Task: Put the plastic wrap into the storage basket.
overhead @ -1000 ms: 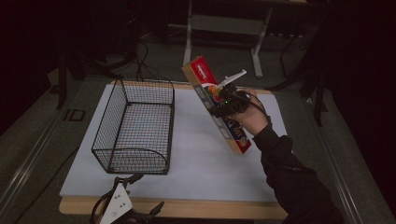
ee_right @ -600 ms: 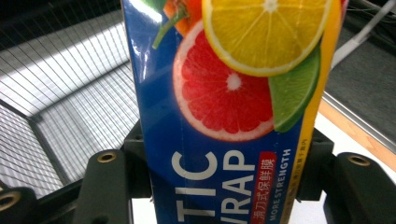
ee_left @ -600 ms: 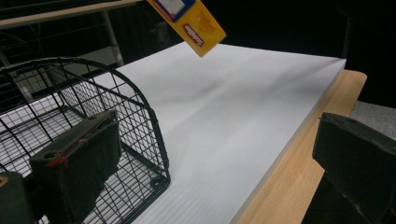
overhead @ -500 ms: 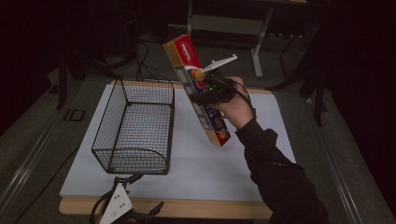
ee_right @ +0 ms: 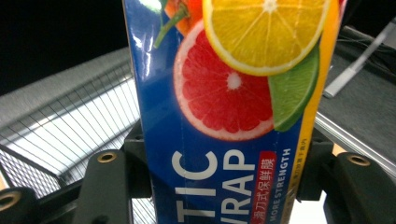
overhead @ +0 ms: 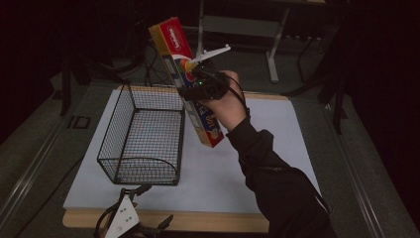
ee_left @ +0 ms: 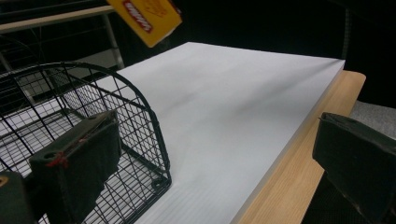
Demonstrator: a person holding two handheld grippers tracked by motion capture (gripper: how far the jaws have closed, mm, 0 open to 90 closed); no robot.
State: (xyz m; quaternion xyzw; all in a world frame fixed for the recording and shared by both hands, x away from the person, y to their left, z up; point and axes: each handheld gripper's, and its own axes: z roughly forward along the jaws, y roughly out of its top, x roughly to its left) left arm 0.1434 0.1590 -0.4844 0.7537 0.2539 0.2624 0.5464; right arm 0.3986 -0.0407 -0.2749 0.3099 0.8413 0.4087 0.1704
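Reading left to right, with the basket as the landmark:
Left tongs (overhead: 130, 221): parked at the near edge of the worktop, just in front of the basket's near end; in their own view the two black jaws stand wide apart with nothing between them, so they are open and idle.
Basket (overhead: 143, 134): one black wire basket, empty, sitting on the left half of the white worktop (overhead: 277, 148).
Box (overhead: 190, 82): one long box of plastic wrap, red and yellow at the ends, blue with citrus slices on the face; it hangs tilted in the air just right of the basket, its top end leaning over the far right corner and its lower end above the mat beside the right wall.
Right tongs (overhead: 190, 85): clamped on the box around its middle, a jaw pressing each long side in the right gripper view.
Change: compared with a second ago, the box has risen and swung leftward, from well right of the basket to its rim.
Meaning: judged from this, the carry is nearly done; what seems left is to bring the box over the basket's opening, lower it and let go.
Count: one basket, one box, two tongs, one worktop.
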